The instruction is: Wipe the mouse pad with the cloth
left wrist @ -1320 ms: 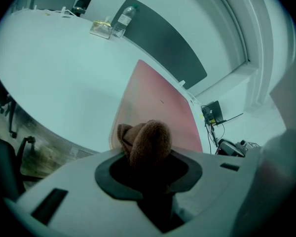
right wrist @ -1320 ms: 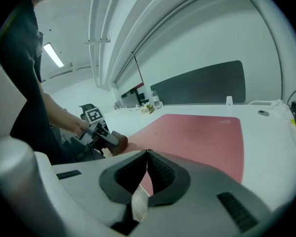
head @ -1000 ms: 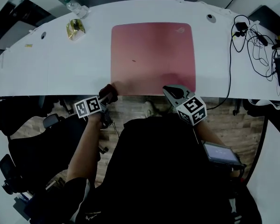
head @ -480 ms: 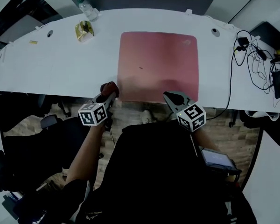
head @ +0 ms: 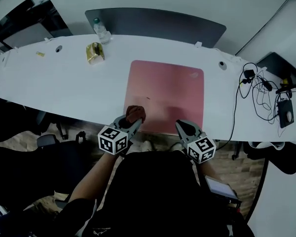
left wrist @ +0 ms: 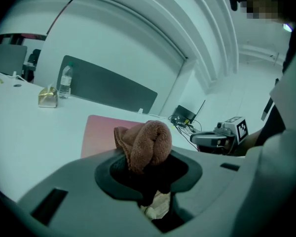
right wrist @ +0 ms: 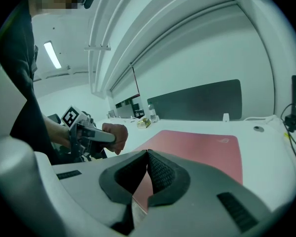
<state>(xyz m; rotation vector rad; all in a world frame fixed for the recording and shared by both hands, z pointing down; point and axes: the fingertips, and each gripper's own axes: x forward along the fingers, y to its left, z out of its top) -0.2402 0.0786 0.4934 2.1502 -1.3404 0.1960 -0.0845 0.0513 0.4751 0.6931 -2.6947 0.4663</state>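
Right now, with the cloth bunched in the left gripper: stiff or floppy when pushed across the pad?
Likely floppy: the cloth sits crumpled in folds in the left gripper. Its fuzzy pile probably drags rather than slides on the mouse pad.

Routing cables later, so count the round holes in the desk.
2 holes: one left of the gold packet, one right of the mouse pad. More may be hidden.

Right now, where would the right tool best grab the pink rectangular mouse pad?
Near edge, right-hand part, coming from the person's side. The pink rectangular mouse pad lies flat on the white table; only that edge seems to reach the table's rim and offer a lip. The right tool sits there, clear of the brown cloth.
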